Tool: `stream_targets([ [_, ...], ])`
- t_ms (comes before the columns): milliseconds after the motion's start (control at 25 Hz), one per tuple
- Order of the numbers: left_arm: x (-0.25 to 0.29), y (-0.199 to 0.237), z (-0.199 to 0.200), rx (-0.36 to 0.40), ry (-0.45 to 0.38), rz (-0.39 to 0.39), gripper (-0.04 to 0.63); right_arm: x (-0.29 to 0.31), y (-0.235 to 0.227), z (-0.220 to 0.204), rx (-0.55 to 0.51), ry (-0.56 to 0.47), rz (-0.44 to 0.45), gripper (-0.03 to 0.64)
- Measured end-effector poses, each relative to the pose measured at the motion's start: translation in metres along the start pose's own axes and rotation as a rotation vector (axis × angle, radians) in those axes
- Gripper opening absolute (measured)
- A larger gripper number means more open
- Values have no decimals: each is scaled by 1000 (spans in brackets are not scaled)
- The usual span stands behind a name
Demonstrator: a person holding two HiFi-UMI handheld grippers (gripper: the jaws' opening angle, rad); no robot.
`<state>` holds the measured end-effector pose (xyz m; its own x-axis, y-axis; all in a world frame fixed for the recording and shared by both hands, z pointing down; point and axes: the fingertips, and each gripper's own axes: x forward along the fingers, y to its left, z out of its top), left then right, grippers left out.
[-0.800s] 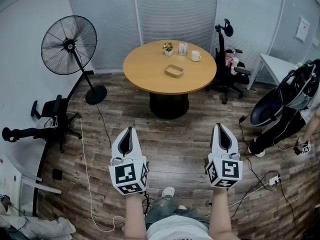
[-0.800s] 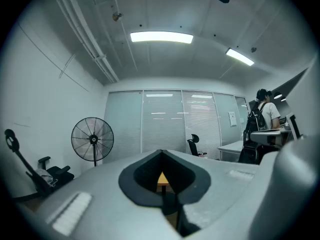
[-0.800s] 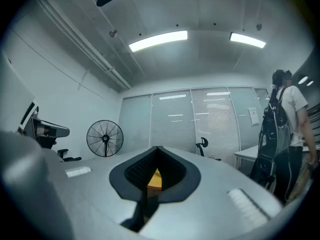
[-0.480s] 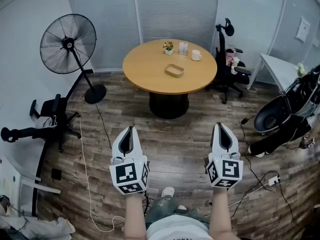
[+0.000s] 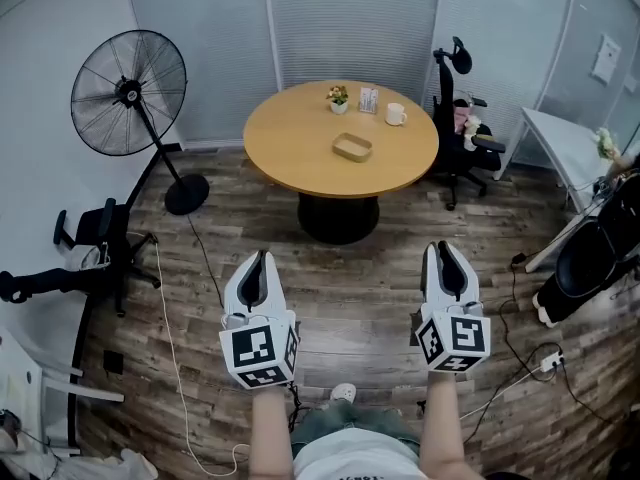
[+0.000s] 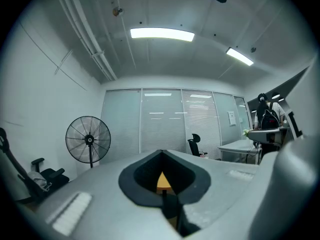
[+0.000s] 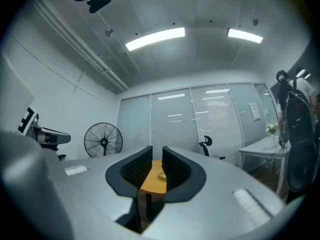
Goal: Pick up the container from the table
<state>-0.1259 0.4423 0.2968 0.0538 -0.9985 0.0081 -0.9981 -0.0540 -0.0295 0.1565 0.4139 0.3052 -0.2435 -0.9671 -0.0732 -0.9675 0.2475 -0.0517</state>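
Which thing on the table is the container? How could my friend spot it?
Find the round wooden table in the middle of the room. The container lies near its centre, apart from the flower pot, small stand and white mug lined along the far edge. It alone is a low, tan, open tray.

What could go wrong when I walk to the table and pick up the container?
Cables lie on the floor near your feet; you might trip.
The left gripper is shut and the right gripper only slightly open, so either may push the container instead of gripping it.
The mug on the table stands nearby and could be knocked.
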Motion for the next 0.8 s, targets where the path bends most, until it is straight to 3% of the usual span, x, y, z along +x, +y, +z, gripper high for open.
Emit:
stream_targets([
  [120,12,8,-3,4,7,-13,2,10,5,-3,10,1,3,120],
  [320,31,13,-7,1,20,-21,2,24,3,-7,46,3,13,261],
  [440,42,15,-10,-2,27,-25,2,35,0,-9,38,10,4,313],
  [800,99,11,-22,-5,53,-13,2,91,-17,-26,8,51,25,321],
])
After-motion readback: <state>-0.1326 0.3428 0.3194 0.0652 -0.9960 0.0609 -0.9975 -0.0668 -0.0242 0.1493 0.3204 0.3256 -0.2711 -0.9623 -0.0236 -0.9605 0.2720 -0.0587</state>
